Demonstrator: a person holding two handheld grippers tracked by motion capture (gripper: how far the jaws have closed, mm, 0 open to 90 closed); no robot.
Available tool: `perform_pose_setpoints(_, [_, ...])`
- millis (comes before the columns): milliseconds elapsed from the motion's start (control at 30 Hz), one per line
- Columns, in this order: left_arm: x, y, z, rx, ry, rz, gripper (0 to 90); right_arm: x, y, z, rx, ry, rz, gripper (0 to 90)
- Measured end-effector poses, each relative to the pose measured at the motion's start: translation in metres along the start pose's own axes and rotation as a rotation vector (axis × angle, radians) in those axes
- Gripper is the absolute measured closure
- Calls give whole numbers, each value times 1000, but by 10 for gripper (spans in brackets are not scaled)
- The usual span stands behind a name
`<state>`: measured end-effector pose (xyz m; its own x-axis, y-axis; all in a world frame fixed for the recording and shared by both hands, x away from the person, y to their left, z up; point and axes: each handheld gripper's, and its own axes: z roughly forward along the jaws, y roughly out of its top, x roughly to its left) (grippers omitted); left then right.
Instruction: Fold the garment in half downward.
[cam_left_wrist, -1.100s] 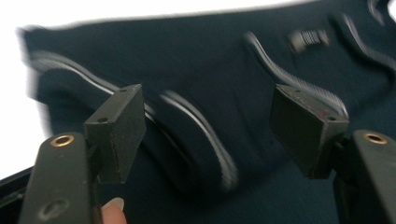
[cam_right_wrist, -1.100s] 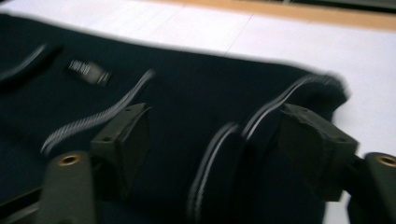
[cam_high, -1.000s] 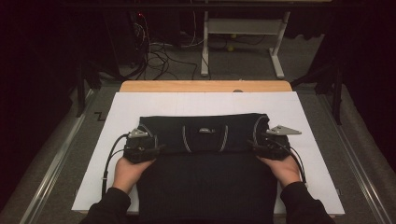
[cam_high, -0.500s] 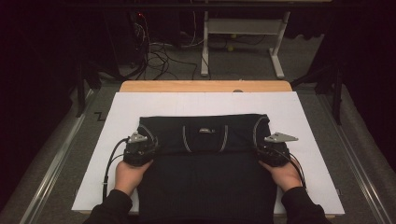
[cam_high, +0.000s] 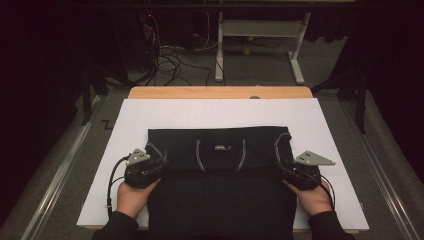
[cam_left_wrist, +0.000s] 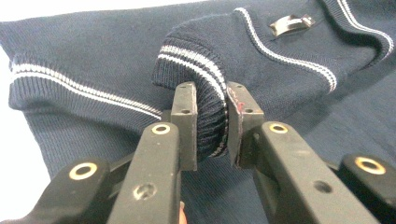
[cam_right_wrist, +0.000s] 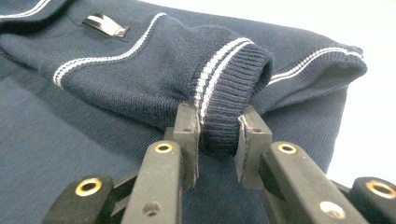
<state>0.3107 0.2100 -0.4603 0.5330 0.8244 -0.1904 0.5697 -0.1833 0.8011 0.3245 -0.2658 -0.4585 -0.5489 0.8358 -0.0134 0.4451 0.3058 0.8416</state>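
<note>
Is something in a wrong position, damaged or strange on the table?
Nothing stands out. The dark navy knitted sweater with white stripes lies flat and square on the white sheet. The left gripper and the right gripper each pinch a ribbed cuff; no tear is visible.

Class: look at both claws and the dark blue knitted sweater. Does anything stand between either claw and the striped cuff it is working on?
Nothing visible. The left claw and right claw each pinch a white-striped ribbed cuff of the dark blue knitted sweater directly.
</note>
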Motion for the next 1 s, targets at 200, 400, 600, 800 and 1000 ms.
perform_pose_setpoints(200, [-6,-11,-7,29,0,18,718,7,-9,-10,21,12,-22,744])
perform_pose_setpoints(400, [-7,-20,-7,50,3,10,717,12,-16,-14,41,13,-40,742])
perform_pose_setpoints(600, [-6,-23,-6,67,7,7,716,16,-20,-16,58,7,-49,737])
perform_pose_setpoints(800, [-14,-23,-17,44,-8,30,715,19,-22,-21,53,7,-55,737])
perform_pose_setpoints(1000, [-15,-30,-19,68,-14,25,715,21,-26,-28,54,16,-53,737])
